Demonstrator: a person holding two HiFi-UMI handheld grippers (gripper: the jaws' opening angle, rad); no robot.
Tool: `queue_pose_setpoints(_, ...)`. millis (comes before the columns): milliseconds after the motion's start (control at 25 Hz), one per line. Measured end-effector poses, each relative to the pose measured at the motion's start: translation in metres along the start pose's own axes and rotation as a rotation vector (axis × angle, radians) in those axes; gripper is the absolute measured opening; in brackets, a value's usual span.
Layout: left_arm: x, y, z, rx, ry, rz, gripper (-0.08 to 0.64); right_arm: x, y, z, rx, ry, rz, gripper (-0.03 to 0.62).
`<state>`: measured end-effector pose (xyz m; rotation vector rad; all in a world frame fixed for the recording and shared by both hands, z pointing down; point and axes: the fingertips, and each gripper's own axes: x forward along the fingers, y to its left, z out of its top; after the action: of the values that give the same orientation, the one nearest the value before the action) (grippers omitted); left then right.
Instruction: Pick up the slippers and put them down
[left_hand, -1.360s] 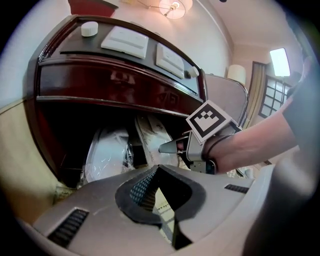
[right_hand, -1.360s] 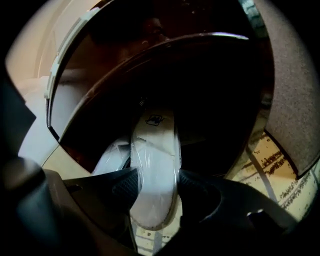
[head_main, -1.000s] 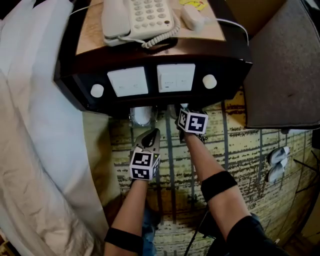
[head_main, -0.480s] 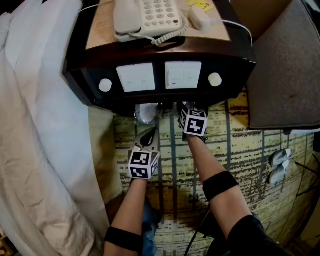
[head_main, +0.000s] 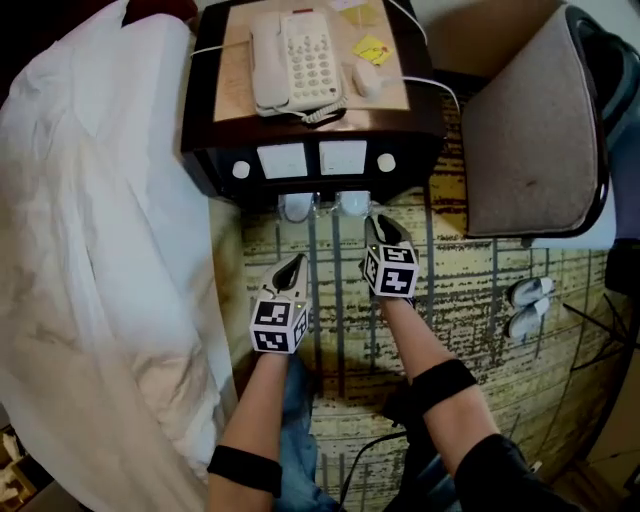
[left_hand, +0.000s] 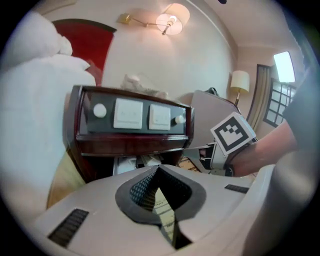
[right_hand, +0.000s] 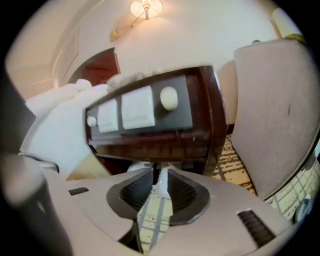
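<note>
Two white slippers (head_main: 297, 206) (head_main: 353, 203) lie side by side on the carpet, half under the front of the dark nightstand (head_main: 215, 150). In the left gripper view they show as pale shapes (left_hand: 126, 164) in the shadow below it. My left gripper (head_main: 291, 267) hangs over the carpet short of the left slipper, its jaws shut with nothing in them (left_hand: 159, 170). My right gripper (head_main: 381, 226) hovers just right of the right slipper. Its jaws are closing, a narrow gap is still left between them (right_hand: 160, 176), and no object is held there.
The nightstand top carries a cream telephone (head_main: 296, 60) and a yellow note (head_main: 371, 48). A white bed cover (head_main: 90, 230) fills the left side. An upholstered chair (head_main: 525, 130) stands to the right. A second pair of pale slippers (head_main: 527, 305) lies on the patterned carpet (head_main: 460, 290) at the right.
Both grippers have risen and drawn back from under the nightstand. The two slippers stay on the floor there, now in plain view. The head view has pulled up and takes in more of the room.
</note>
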<state>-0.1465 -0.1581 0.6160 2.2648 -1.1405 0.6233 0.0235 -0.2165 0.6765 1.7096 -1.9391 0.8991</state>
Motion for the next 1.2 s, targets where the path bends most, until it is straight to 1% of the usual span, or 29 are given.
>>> queue_pose_setpoints(80, -0.032, -0.015, 0.031, 0.000, 0.004, 0.005, 0.000, -0.049, 0.010, 0.034, -0.020, -0.009, 0.030, 0.057)
queue_pose_setpoints(120, -0.048, -0.022, 0.049, 0.002, 0.004, 0.011, 0.000, -0.073, 0.014, 0.054, -0.031, -0.011, 0.048, 0.039)
queue_pose_setpoints(200, -0.081, -0.036, 0.090, -0.001, 0.002, 0.022, 0.000, -0.122, 0.021, 0.094, -0.047, -0.013, 0.076, 0.036)
queue_pose_setpoints(400, -0.179, -0.073, 0.193, -0.007, -0.023, 0.057, 0.000, -0.252, 0.026, 0.185, -0.031, -0.027, 0.114, 0.032)
queue_pose_setpoints(520, -0.231, -0.098, 0.245, 0.011, -0.063, 0.072, 0.000, -0.326, 0.024, 0.231, -0.064, -0.056, 0.144, 0.025)
queue_pose_setpoints(640, -0.277, -0.115, 0.290, 0.045, -0.108, 0.077, 0.000, -0.384, 0.023, 0.272, -0.099, -0.094, 0.154, 0.023)
queue_pose_setpoints(800, -0.323, -0.133, 0.328, 0.080, -0.141, 0.078, 0.000, -0.442, 0.016, 0.311, -0.106, -0.131, 0.154, 0.023)
queue_pose_setpoints(960, -0.353, -0.155, 0.350, 0.102, -0.153, 0.075, 0.000, -0.481, 0.013, 0.328, -0.137, -0.148, 0.163, 0.021)
queue_pose_setpoints(1040, -0.362, -0.161, 0.356, 0.102, -0.169, 0.082, 0.000, -0.495, 0.014, 0.331, -0.144, -0.157, 0.167, 0.021)
queue_pose_setpoints(1200, -0.377, -0.174, 0.353, 0.100, -0.174, 0.076, 0.000, -0.522, 0.013, 0.325, -0.132, -0.169, 0.166, 0.012)
